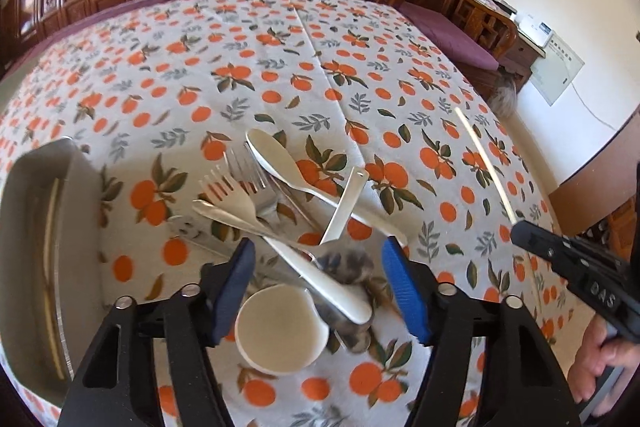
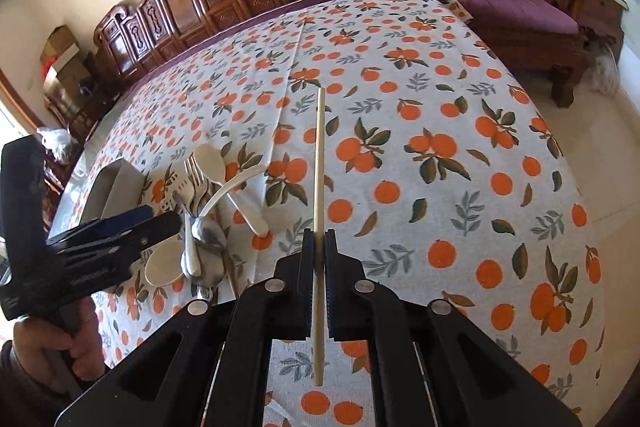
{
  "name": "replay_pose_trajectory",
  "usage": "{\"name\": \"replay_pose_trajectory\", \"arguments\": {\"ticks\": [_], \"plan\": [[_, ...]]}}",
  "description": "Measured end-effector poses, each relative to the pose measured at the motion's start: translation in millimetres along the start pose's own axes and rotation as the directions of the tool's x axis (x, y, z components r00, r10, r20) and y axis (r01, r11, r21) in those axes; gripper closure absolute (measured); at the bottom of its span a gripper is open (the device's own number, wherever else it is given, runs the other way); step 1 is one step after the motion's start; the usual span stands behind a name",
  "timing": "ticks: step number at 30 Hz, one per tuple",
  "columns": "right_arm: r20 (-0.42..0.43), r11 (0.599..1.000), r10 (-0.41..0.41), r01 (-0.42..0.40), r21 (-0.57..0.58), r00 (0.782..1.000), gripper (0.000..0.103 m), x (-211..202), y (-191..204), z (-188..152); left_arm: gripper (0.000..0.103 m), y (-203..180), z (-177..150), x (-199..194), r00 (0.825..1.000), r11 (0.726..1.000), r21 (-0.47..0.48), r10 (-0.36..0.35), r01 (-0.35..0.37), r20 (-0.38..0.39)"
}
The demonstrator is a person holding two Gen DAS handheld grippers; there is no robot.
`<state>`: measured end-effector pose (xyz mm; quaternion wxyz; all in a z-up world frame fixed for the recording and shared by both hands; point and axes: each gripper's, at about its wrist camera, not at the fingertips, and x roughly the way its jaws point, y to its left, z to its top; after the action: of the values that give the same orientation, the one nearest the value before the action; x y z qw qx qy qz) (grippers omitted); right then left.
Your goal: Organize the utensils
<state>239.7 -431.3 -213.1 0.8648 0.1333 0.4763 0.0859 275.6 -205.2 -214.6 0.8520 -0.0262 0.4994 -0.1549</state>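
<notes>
Currently a single chopstick (image 2: 319, 227) is clamped in the right tongs (image 2: 319, 291), pinched near its lower third, the long end pointing up the frame over the worktop (image 2: 460, 107). It is judged light, stiff and thin, likely to pivot if gripped off-centre, so a mid-shaft hold is advised. The left tongs (image 1: 318, 291) are spread wide, nothing held, hovering over the utensil pile (image 1: 280, 203) at centre frame: plastic spoons, metal forks, a steel spoon, all overlapping. Smooth handles are judged slippery; bare handle sections are the better pick. A grey tray (image 1: 36, 259) sits at lower left of the left wrist view, with what looks like a chopstick already inside.
</notes>
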Motion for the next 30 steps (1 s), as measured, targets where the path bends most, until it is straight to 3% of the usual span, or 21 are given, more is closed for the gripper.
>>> {"name": "replay_pose_trajectory", "arguments": {"ticks": [8,14,19,30], "plan": [[0.002,1.000,0.012,-0.012,0.004,1.000,0.097,-1,0,1,0.053,15,6,28,0.992,0.988,-0.145,-0.068,0.052,-0.109],[0.003,1.000,0.015,-0.015,0.009,1.000,0.097,-1,0,1,0.062,18,5,40,0.987,0.981,-0.182,-0.085,0.060,-0.135],[-0.001,1.000,0.018,-0.018,0.009,1.000,0.097,0,1,0,0.064,16,11,42,0.989,0.984,-0.173,-0.072,0.049,-0.130],[-0.001,1.000,0.021,-0.021,0.005,1.000,0.097,1,1,-1,0.082,17,1,29,0.988,0.989,-0.137,-0.067,0.048,-0.142]]}}
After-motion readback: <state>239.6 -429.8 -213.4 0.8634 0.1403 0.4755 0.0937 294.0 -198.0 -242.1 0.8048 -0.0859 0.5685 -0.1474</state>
